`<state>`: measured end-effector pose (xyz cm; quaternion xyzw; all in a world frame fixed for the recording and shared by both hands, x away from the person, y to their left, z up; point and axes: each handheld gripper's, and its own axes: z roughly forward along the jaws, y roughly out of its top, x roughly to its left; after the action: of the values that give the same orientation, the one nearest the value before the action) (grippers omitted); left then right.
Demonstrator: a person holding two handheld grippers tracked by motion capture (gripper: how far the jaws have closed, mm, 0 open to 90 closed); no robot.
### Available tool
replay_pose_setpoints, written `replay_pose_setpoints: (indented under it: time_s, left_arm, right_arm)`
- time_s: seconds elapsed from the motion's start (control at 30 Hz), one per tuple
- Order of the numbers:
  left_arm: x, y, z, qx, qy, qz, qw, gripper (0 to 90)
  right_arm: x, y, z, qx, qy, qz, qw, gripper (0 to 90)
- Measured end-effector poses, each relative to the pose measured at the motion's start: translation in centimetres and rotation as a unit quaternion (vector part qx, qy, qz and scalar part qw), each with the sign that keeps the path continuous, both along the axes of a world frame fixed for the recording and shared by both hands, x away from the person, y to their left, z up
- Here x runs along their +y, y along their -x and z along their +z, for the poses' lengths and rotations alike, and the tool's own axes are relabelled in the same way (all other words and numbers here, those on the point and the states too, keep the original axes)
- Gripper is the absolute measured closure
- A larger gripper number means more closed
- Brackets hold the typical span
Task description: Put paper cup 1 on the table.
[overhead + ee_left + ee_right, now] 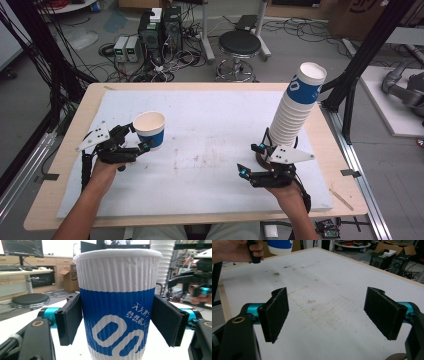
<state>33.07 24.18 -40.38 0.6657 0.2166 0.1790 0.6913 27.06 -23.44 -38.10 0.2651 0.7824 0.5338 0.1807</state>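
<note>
- Left hand-held gripper (142, 142) grasps a ribbed white-and-blue paper cup (150, 129), upright over the white bench (210, 150), well left of the tall stack of matching cups (295, 107).
- Right hand-held gripper (255, 162), released and empty, waits beside the stack's base, probably steadying it.

Beyond the white-topped table (210, 165), at twelve o'clock: black round stool (239, 45) on grey floor. At eleven o'clock: black computer towers (160, 27) amid tangled cables (165, 67), two small white boxes (126, 48). At one o'clock: cardboard box (357, 15). At three o'clock: white platform (392, 100).
</note>
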Motion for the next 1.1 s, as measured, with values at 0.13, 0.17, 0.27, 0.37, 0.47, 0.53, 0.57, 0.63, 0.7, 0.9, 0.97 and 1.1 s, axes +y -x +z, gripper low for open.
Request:
replay_pose_setpoints:
  time_s: [0.13,0.17,0.27,0.37,0.47,0.53,0.57,0.63,0.7,0.9,0.97,1.1]
  left_arm:
    - [0.3,-0.9,-0.6,0.009,0.004,0.018,0.9998,27.1]
    - [0.3,-1.1,-0.7,0.009,0.005,0.022,0.9997,27.1]
    - [0.5,-1.6,-1.1,0.013,-0.002,0.033,0.9994,27.1]
    - [0.6,-1.9,-1.4,0.02,-0.005,0.041,0.9989,27.1]
    - [1.0,-2.6,-1.9,0.028,-0.007,0.054,0.9981,27.1]
    - [1.2,-2.9,-2.2,0.033,-0.014,0.06,0.9976,27.1]
    - [1.3,-3.1,-2.4,0.037,-0.017,0.062,0.9973,27.1]
    - [1.4,-3.2,-2.5,0.04,-0.02,0.065,0.9969,27.1]
    - [1.5,-3.5,-2.9,0.047,-0.026,0.07,0.9961,27.1]
    - [2.0,-4.2,-3.7,0.069,-0.062,0.097,0.9909,27.1]
    - [2.1,-4.2,-3.8,0.072,-0.067,0.101,0.99,27.1]
    - [2.5,-4.1,-4.1,0.084,-0.101,0.113,0.9849,27.1]
  right_arm:
    - [-0.1,0.0,-0.1,-0.002,0.003,-0.001,1.0,20.5]
    - [0.0,0.1,-0.1,0.005,0.003,-0.001,1.0,20.5]
    - [0.0,0.1,-0.2,0.004,0.005,0.003,1.0,20.5]
    - [0.0,0.1,-0.2,0.004,0.005,0.003,1.0,20.5]
    - [0.1,0.0,-0.2,0.001,0.006,0.005,1.0,20.5]
    - [0.1,0.0,-0.3,0.004,0.007,0.006,1.0,20.5]
    - [0.1,0.0,-0.3,0.002,0.007,0.006,1.0,20.5]
    - [0.1,0.0,-0.3,0.005,0.008,0.006,0.9999,20.5]
    - [0.1,0.1,-0.3,0.007,0.006,0.006,0.9999,20.5]
    - [0.0,0.2,-0.2,0.012,0.007,0.005,0.9999,20.5]
    - [0.1,0.2,-0.3,0.011,0.007,0.006,0.9999,20.5]
    - [0.1,0.1,-0.3,0.007,0.007,0.009,0.9999,20.5]
